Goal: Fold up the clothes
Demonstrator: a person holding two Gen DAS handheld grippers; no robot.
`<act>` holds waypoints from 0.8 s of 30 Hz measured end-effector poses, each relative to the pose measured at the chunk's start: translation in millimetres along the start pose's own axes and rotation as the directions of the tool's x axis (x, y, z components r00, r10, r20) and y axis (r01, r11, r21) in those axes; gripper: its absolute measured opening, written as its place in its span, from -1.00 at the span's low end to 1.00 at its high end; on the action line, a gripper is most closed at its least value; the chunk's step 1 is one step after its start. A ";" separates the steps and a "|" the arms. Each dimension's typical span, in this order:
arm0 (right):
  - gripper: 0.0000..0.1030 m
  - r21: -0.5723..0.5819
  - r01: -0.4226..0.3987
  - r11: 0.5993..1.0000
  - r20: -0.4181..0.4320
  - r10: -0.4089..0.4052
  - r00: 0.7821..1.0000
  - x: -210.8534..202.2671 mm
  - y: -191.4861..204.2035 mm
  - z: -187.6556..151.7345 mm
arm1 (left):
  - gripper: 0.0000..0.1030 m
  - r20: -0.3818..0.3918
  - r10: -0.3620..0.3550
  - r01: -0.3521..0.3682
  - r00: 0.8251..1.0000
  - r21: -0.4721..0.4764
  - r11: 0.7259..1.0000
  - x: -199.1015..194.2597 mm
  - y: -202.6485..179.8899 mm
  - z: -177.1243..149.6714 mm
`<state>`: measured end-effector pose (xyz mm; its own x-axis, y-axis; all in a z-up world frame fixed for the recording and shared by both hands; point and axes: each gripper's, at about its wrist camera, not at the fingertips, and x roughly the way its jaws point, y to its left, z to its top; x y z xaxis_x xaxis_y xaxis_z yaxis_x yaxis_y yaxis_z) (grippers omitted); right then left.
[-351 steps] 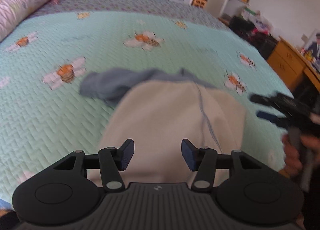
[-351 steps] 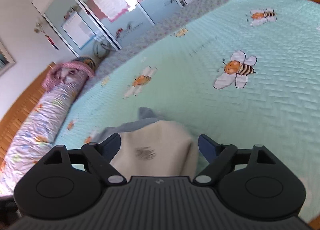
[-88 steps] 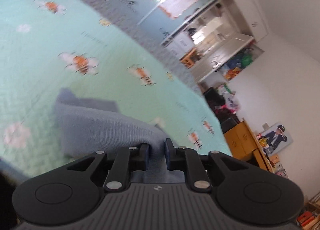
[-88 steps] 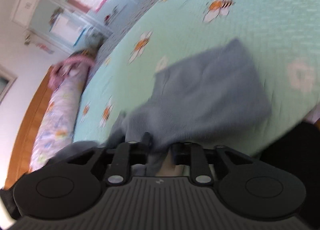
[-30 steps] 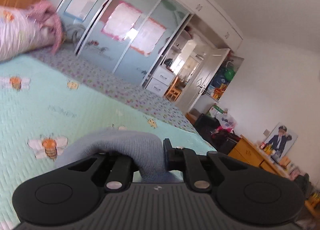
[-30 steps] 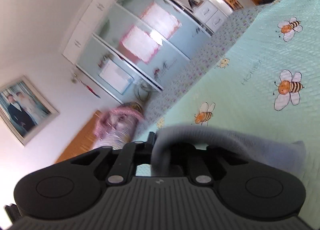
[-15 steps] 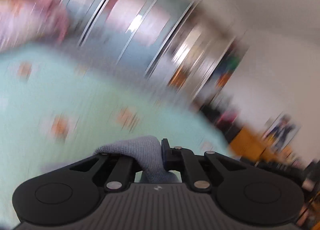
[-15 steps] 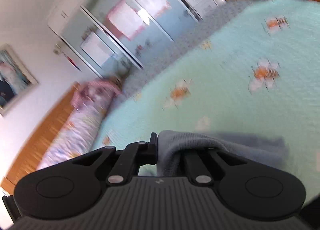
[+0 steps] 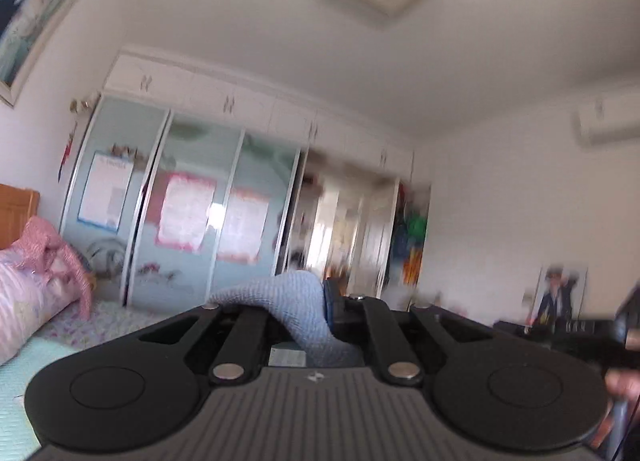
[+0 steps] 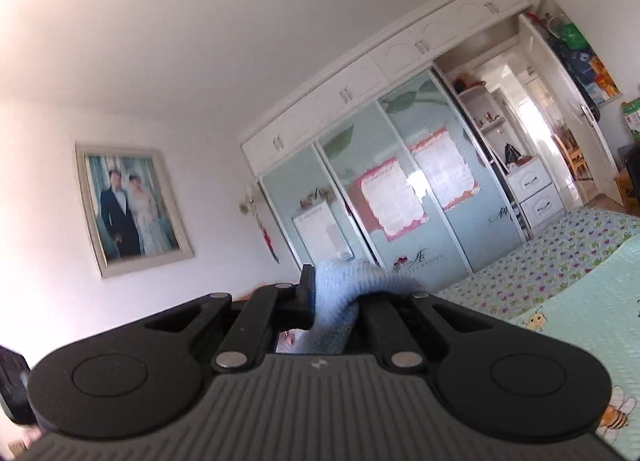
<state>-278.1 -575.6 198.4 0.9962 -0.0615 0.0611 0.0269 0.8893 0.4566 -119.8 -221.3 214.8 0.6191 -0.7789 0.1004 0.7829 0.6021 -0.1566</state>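
Gripping a grey-blue knitted garment (image 9: 296, 309), left gripper (image 9: 308, 305) clenched on one bunched edge, right gripper (image 10: 320, 301) clamping another (image 10: 340, 293), wardrobe (image 10: 400, 189) ahead.

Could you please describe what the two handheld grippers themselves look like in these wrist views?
Both the left gripper and the right gripper look alike: matte black bodies with a ribbed grey centre panel bearing a small logo, two round black side discs, angled black linkage arms with silver pivot rivets, and dark blue finger pads. No cables are visible.
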 end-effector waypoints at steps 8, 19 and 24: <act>-0.90 -0.060 0.088 0.994 -0.050 -0.092 0.995 -11.5 -0.2 -19.0 | -0.85 -0.063 0.006 -0.010 0.998 -0.061 0.998 -17.6 10.5 -21.7; -0.36 -0.047 0.241 0.969 -0.178 -0.246 0.953 80.4 -48.8 -41.3 | -0.75 -0.466 0.296 -0.292 0.834 0.082 0.953 163.0 51.0 -65.2; -0.10 0.058 0.466 0.883 -0.593 -0.345 0.728 130.2 -125.6 -142.7 | -0.74 -0.769 0.199 -0.339 0.608 -0.024 0.940 161.9 96.1 -218.3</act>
<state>-140.0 -630.7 22.4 0.7644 -0.0831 -0.6394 0.4834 0.7301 0.4830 42.2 -327.8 1.5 0.4850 -0.4884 -0.7254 0.5248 0.8261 -0.2053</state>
